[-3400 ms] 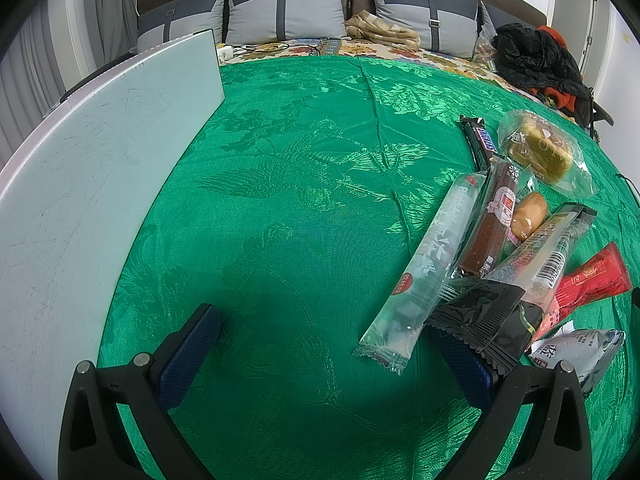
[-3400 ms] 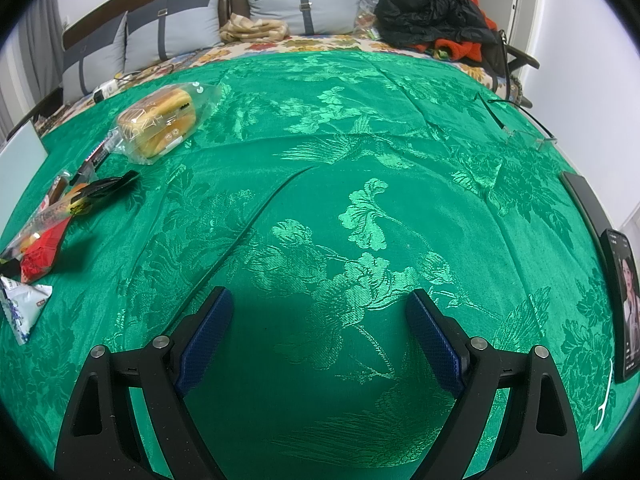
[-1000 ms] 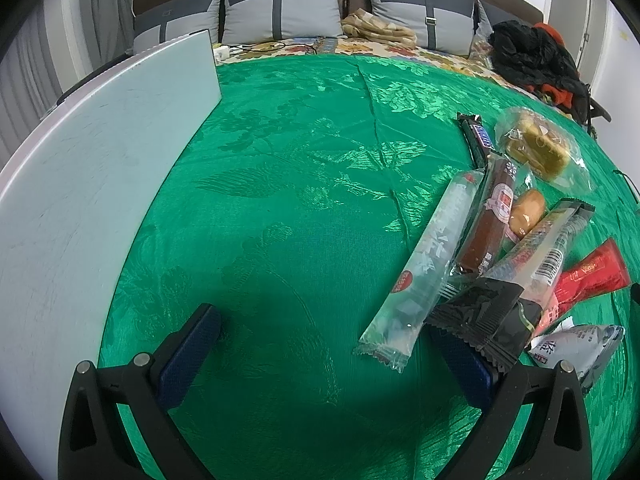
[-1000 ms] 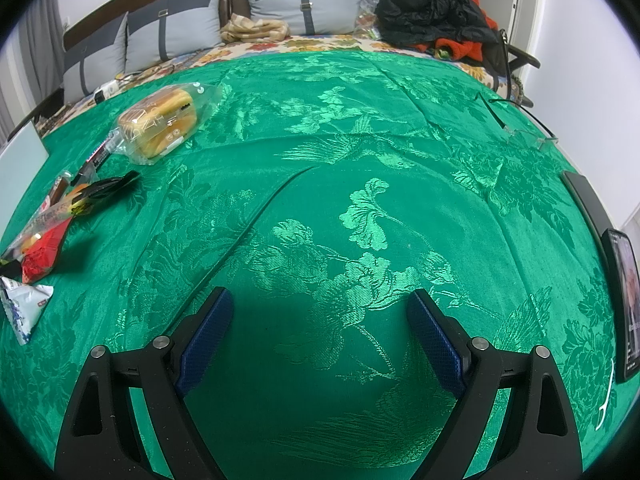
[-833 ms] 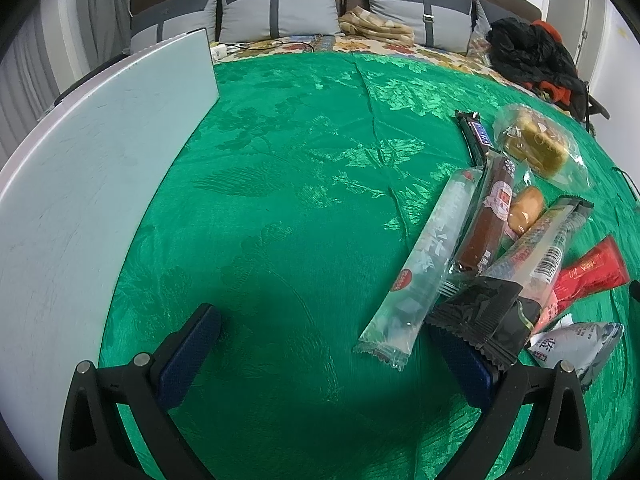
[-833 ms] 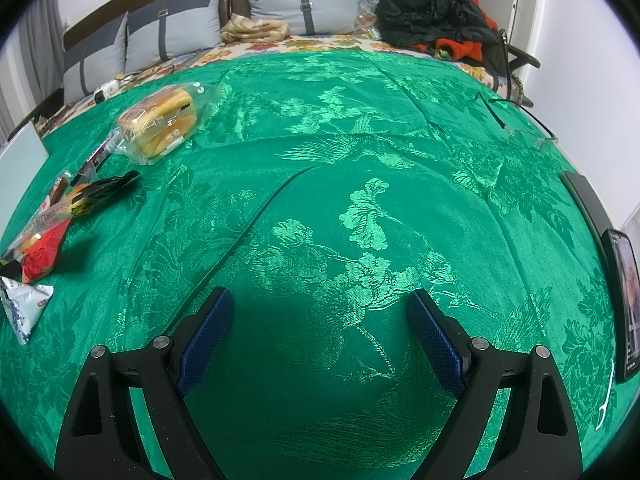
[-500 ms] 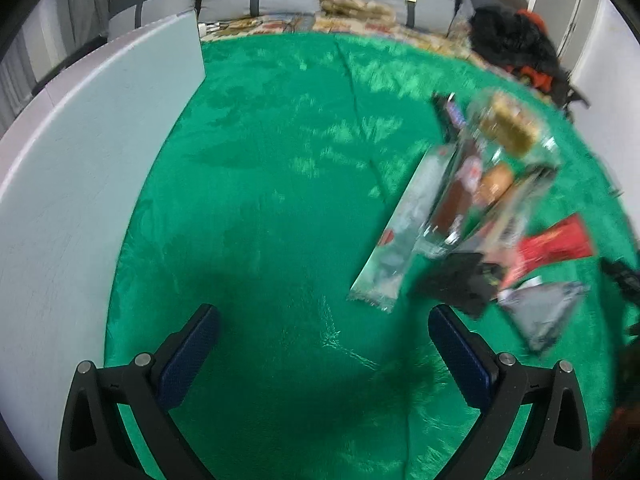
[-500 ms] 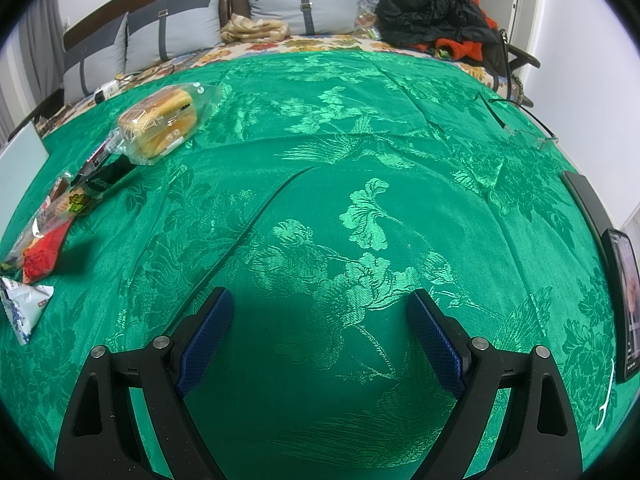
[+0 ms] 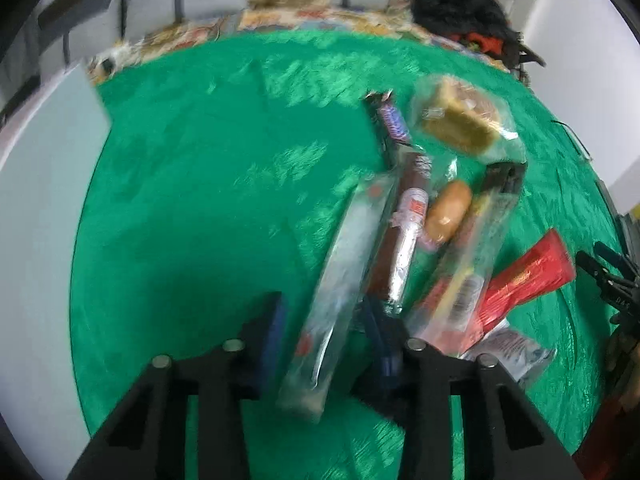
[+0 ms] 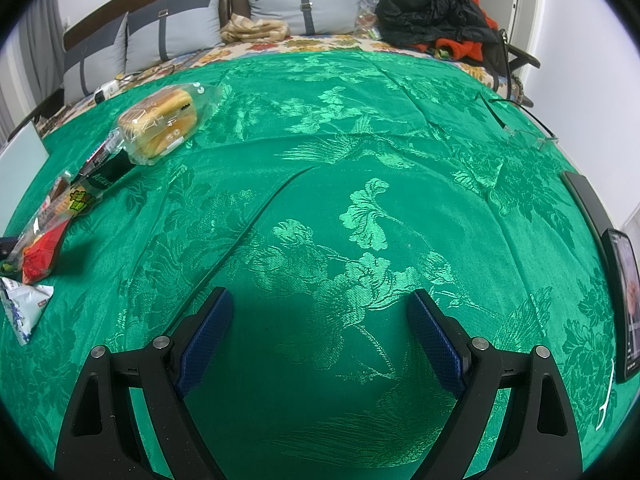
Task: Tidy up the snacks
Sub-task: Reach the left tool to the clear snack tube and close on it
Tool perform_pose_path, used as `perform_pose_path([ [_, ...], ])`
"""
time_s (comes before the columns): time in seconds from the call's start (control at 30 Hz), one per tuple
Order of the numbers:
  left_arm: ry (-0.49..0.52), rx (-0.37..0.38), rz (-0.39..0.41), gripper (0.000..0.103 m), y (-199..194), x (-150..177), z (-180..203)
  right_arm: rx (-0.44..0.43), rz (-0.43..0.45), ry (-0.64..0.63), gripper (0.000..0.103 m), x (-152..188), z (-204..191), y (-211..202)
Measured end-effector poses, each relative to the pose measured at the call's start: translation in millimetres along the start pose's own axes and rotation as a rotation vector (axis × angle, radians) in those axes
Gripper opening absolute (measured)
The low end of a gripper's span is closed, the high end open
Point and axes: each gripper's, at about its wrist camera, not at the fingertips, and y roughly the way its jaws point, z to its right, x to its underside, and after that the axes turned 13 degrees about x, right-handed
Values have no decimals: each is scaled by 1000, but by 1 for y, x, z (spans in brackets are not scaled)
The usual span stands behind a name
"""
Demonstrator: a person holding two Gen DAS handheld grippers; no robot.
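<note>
In the left wrist view my left gripper [image 9: 324, 332] straddles the near end of a long clear-wrapped snack bar [image 9: 344, 264], its jaws narrowed around the bar with a gap still showing on each side. Beside it lie a brown sausage stick [image 9: 404, 232], a small bun [image 9: 446, 210], a clear and black packet [image 9: 476, 248], a red packet [image 9: 524, 276], a Snickers bar [image 9: 390, 122] and a bagged bread [image 9: 460, 124]. My right gripper [image 10: 320, 338] is open and empty over bare green cloth [image 10: 360, 184]. The snack pile [image 10: 76, 196] lies at its far left.
A white board [image 9: 36, 208] lies along the left edge of the green cloth. A phone [image 10: 624, 304] and glasses [image 10: 520, 128] lie at the right edge. Pillows [image 10: 304, 0] and a black and red jacket [image 10: 436, 12] are at the back.
My left gripper has moved forward and right onto the snack pile and its jaws have narrowed around the clear snack bar. The right gripper has stayed still.
</note>
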Motion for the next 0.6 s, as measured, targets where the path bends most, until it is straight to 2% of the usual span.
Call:
perform_pose_path([
  [0.07, 6, -3, -1, 18, 2, 0, 5, 0, 0, 0, 92, 0, 0, 0],
  [0.17, -20, -50, 17, 18, -6, 13, 7, 0, 0, 0, 92, 0, 0, 0],
  [0.3, -150, -71, 71, 18, -34, 63, -3, 0, 0, 0, 92, 0, 0, 0],
  [0.37, -177, -87, 81, 18, -45, 88, -4, 0, 0, 0, 92, 0, 0, 0],
  [0.47, -177, -95, 96, 21, -54, 108, -2, 0, 0, 0, 92, 0, 0, 0],
  [0.53, -157, -94, 102, 29, -53, 109, 0, -1, 0, 0, 92, 0, 0, 0],
  [0.57, -142, -91, 101, 46, -51, 107, 1, -1, 0, 0, 92, 0, 0, 0],
  [0.6, -130, -100, 96, 67, -48, 104, 3, -1, 0, 0, 92, 0, 0, 0],
])
